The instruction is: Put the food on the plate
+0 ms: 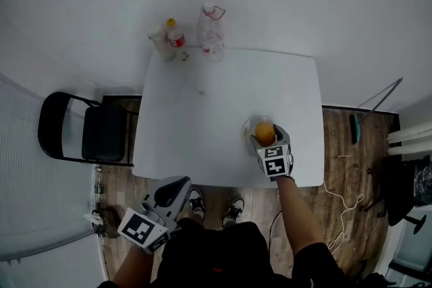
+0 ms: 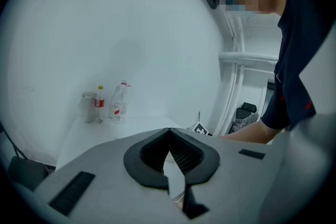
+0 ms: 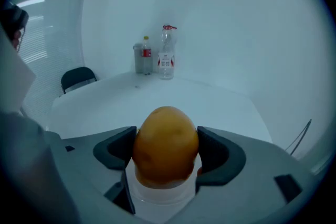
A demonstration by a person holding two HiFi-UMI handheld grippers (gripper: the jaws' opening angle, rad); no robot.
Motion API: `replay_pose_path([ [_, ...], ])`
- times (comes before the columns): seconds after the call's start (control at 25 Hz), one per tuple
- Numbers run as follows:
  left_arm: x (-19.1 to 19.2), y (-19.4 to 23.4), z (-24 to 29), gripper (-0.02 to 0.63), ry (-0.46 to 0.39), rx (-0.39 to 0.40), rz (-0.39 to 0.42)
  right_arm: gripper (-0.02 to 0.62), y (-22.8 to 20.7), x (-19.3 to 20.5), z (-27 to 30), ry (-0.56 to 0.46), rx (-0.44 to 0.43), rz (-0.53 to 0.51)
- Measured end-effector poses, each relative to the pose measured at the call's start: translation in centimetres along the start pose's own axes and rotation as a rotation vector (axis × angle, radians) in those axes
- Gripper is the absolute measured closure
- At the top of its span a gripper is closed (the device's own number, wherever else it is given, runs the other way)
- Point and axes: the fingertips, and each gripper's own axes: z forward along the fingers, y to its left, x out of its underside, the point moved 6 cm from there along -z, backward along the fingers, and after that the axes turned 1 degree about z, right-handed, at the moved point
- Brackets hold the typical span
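A yellow-orange, potato-like food [image 1: 264, 133] sits between the jaws of my right gripper [image 1: 265, 138], which is shut on it. It hangs just over a small clear plate [image 1: 247, 129] near the front right of the white table [image 1: 202, 111]. In the right gripper view the food [image 3: 167, 141] fills the gap of the right gripper [image 3: 167, 152], with the plate [image 3: 157, 195] directly below it. My left gripper [image 1: 177, 185] is held low, off the table's front edge; its jaws [image 2: 169, 136] meet at the tips with nothing between them.
Two bottles [image 1: 211, 32] [image 1: 175, 36] and a clear cup stand at the table's far edge, seen also in the right gripper view as bottles [image 3: 166, 55]. A black chair [image 1: 88, 128] stands left of the table. Wooden floor and cables lie to the right.
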Motion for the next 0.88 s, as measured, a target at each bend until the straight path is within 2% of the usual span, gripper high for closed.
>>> replay_pose_path([
  [0.24, 0.7, 1.6, -0.8, 0.586, -0.004, -0.031, -0.034, 0.219, 0.2, 1.0, 2.3, 0.074, 0.050, -0.022],
  [0.48, 0.5, 1.7, -1.3, 0.586, -0.013, -0.049, -0.057, 0.218, 0.4, 0.5, 2.4, 0.060, 0.017, 0.021],
  [0.64, 0.0, 2.0, -2.0, 0.586, -0.032, -0.045, -0.032, 0.218, 0.2, -1.8, -1.3, -0.048, 0.024, 0.060],
  [0.88, -2.3, 0.9, -1.4, 0.586, -0.093, 0.042, 0.012, 0.223, 0.9, -6.9, -13.1, -0.310, 0.013, 0.183],
])
